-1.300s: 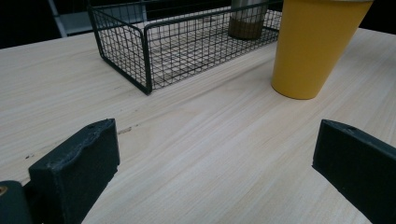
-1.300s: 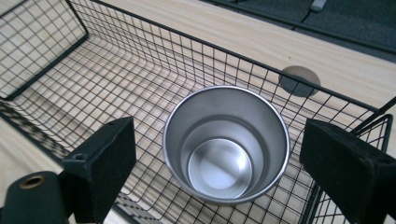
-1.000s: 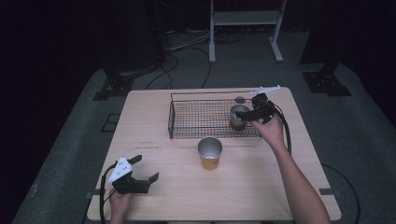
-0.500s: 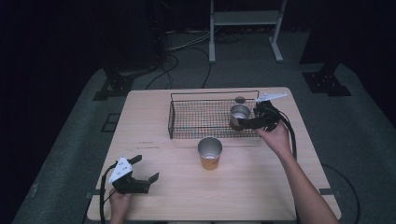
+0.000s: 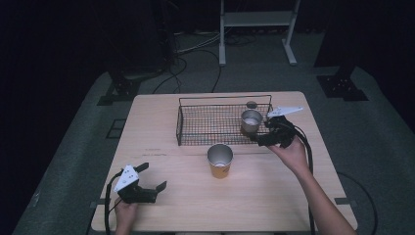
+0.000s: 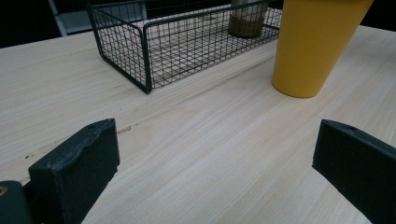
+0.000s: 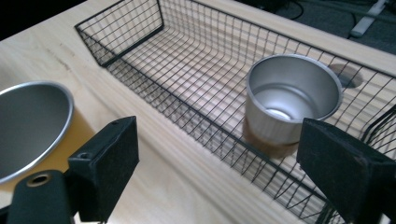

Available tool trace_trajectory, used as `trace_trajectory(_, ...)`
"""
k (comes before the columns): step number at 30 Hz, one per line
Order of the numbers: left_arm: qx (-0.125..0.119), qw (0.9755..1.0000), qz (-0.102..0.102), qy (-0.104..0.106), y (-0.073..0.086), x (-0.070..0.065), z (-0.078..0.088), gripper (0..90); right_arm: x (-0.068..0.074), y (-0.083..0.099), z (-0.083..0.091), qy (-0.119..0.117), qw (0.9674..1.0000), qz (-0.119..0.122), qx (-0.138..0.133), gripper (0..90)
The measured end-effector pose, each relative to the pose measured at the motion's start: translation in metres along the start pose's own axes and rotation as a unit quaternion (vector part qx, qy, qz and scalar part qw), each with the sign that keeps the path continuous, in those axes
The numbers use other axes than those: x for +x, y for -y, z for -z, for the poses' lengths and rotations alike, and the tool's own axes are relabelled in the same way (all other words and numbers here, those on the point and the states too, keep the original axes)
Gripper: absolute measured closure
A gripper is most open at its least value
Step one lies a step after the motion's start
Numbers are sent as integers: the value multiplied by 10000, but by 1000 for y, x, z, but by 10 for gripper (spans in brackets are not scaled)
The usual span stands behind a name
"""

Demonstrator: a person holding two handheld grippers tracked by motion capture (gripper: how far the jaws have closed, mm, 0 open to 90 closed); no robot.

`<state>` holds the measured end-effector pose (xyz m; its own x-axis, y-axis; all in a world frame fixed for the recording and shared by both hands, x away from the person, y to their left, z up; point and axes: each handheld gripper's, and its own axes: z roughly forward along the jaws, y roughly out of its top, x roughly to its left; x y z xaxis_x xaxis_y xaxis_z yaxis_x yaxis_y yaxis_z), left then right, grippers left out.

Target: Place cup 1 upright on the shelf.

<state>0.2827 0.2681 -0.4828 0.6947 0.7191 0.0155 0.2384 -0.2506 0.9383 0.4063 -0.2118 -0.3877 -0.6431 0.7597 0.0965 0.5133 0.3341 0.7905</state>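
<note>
High view: right tool (image 5: 264,138) held level beside the wire basket (image 5: 195,125), jaws closing, spread around nothing.

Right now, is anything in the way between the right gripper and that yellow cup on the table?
Nothing visible. The right gripper sits just outside the wire basket's near wall, jaws apart and empty. The yellow cup stands on bare table beside it. The basket and the steel cup inside it lie farther back, off that path.

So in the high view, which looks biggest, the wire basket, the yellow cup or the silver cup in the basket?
1. Wire basket
2. Yellow cup
3. Silver cup, though only slightly smaller and farther from the camera, so unsure.
</note>
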Motion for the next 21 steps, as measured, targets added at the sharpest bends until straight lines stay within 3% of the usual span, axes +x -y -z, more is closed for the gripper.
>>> trace_trajectory(10, -2, 10000, -1, 0, 0, 0, 0, 0, 14, 11, 3, -170, 9998, 139, -11, 121)
trace_trajectory(15, -86, 9999, 114, 2, 1, 3, 1, 0, 24, 18, 10, -340, 9991, 203, -153, 122)
trace_trajectory(21, -50, 10000, 70, 3, 0, 2, 0, 0, 33, 25, 18, -401, 9985, 320, -213, 122)
